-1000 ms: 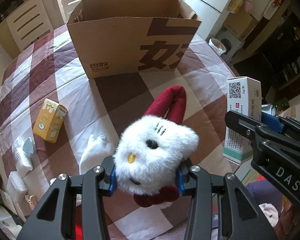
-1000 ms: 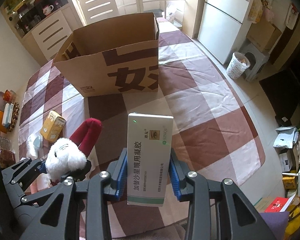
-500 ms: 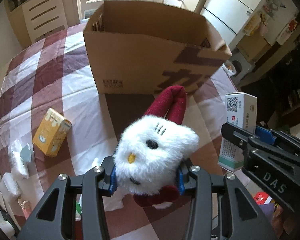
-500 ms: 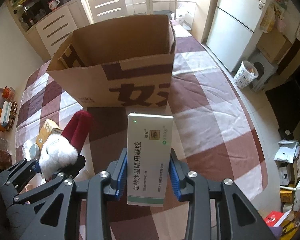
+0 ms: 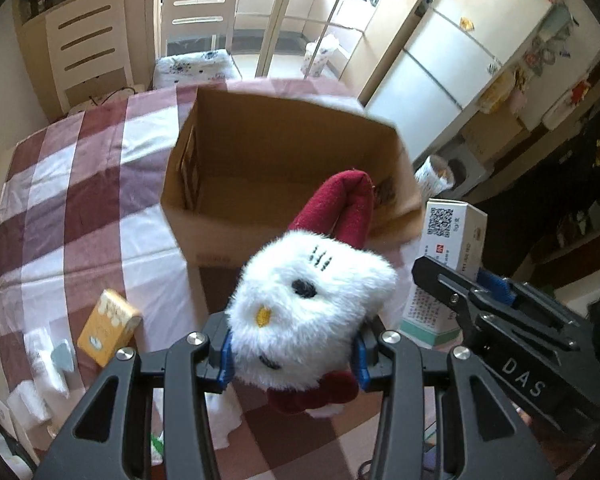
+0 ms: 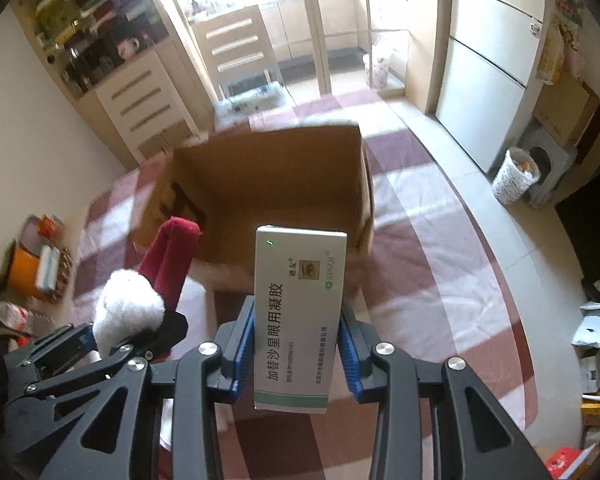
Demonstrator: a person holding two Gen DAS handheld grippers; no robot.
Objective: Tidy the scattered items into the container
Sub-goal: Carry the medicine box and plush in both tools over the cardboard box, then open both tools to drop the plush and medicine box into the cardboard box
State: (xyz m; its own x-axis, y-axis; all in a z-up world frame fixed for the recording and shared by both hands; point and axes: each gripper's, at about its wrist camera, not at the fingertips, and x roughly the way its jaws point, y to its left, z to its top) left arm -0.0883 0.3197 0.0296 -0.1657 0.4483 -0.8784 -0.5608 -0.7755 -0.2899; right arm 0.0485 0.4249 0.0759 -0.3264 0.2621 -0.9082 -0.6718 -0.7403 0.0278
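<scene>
My left gripper is shut on a white plush cat toy with a dark red loop, held just short of the near wall of an open cardboard box. The right gripper is shut on a tall white medicine box, also held near the front of the cardboard box. Each gripper appears in the other's view: the right one with the medicine box at the right, the left one with the plush toy at the lower left. What I can see of the box's inside is bare.
A yellow carton lies on the checked tablecloth left of the box, with white tissue packets near the table's edge. Chairs, drawers, a fridge and a waste bin stand around the table.
Both grippers have moved up and toward the cardboard box with their loads. Earlier I saw its printed front; now I look down into its opening. Both grips are unchanged.
</scene>
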